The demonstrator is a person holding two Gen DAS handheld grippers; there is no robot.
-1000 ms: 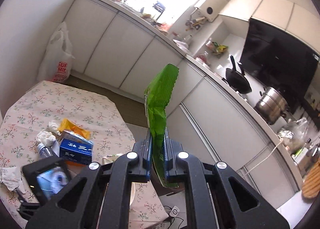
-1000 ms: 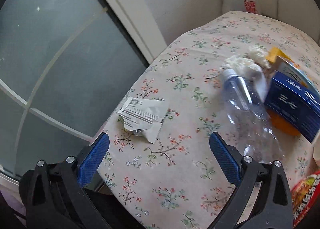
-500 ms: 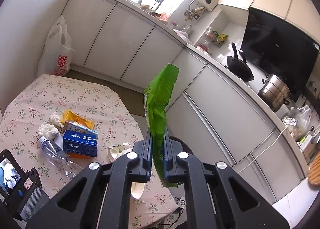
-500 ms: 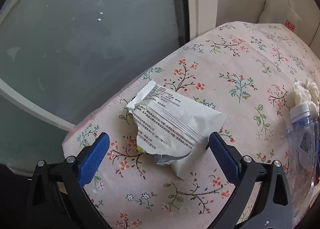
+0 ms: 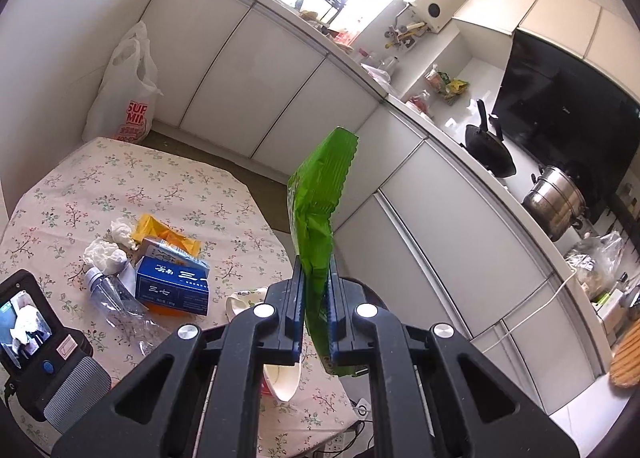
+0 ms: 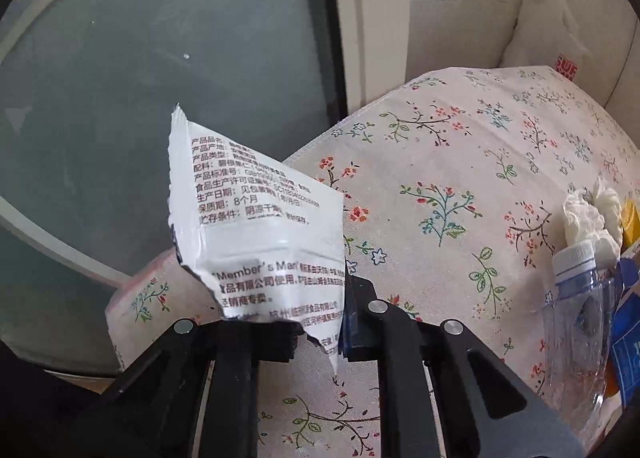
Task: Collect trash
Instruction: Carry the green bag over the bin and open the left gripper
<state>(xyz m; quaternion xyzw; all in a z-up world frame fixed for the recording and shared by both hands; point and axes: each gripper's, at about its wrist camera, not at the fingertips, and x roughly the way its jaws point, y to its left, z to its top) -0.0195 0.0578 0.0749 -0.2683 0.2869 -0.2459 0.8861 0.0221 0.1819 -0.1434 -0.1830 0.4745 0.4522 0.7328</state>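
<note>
The left gripper [image 5: 314, 298] squeezes a green wrapper [image 5: 318, 210] that sticks up. The right gripper [image 6: 320, 322] is closing on a white wrapper [image 6: 260, 238], near the table's [image 6: 460, 146] left edge.

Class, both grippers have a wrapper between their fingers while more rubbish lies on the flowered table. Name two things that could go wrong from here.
1. The right gripper is closing on the torn white wrapper near its ragged lower edge; it could tear or slip free.
2. The left gripper pinches the green bag low down, so the tall, floppy top might snag when dropped in a bin.
</note>
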